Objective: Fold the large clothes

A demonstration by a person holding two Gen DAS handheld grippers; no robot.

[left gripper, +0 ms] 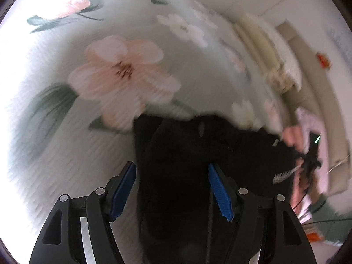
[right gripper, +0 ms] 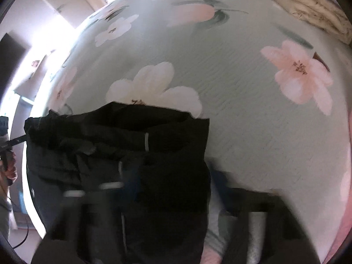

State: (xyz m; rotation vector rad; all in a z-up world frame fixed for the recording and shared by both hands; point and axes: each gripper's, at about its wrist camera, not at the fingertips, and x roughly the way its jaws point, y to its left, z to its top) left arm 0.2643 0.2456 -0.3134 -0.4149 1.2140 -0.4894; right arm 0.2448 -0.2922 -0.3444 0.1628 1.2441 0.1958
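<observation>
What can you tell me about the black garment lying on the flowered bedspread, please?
The black garment is dark, smooth, slightly shiny fabric, seemingly a jacket, with small pale reflective strips. It lies bunched and partly folded on the pale green flowered bedspread, its far edge over a white flower. In the left wrist view it fills the gap between the left tongs, whose blue pads stand apart without pressing it. The right tongs are too blurred to judge any grip.

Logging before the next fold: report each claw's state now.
Left claw: open, with the black garment lying between its pads, not pinched.
Right claw: over the same garment, too blurred to tell.
</observation>
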